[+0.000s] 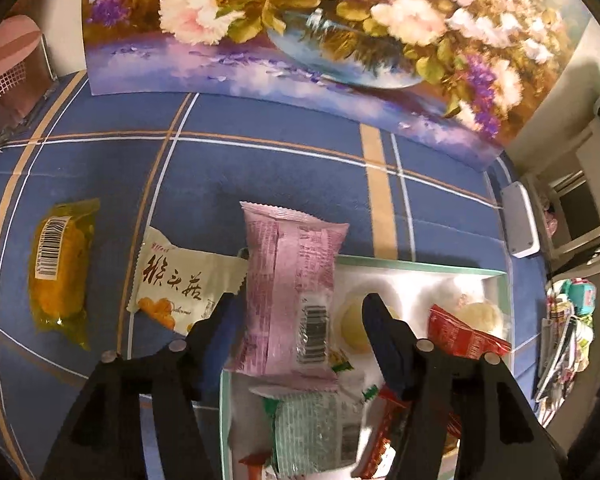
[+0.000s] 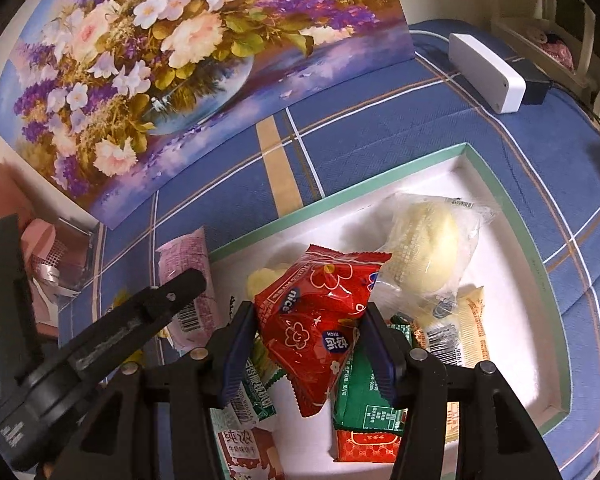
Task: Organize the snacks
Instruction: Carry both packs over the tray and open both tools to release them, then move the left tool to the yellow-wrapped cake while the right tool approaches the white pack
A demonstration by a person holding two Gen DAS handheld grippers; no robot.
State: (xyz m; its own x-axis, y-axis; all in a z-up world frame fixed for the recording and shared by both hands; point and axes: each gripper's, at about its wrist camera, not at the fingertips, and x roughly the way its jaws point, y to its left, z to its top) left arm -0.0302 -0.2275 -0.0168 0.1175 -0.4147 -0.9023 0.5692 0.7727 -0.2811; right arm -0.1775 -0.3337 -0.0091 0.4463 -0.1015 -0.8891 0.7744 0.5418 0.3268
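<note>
Surface: blue plaid cloth. On it: green-rimmed white box; yellow packet and cream packet to its left; pink packet leaning over the box's rim. Also a flower painting standing at the back edge and a white device near the corner.

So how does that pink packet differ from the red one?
The pink snack packet lies back side up across the white box's rim, partly on the blue cloth; the red snack packet sits over the snacks inside the box. The left gripper stands open around the pink packet, while the right gripper pinches the crumpled red one. Both are sealed with zigzag edges.
</note>
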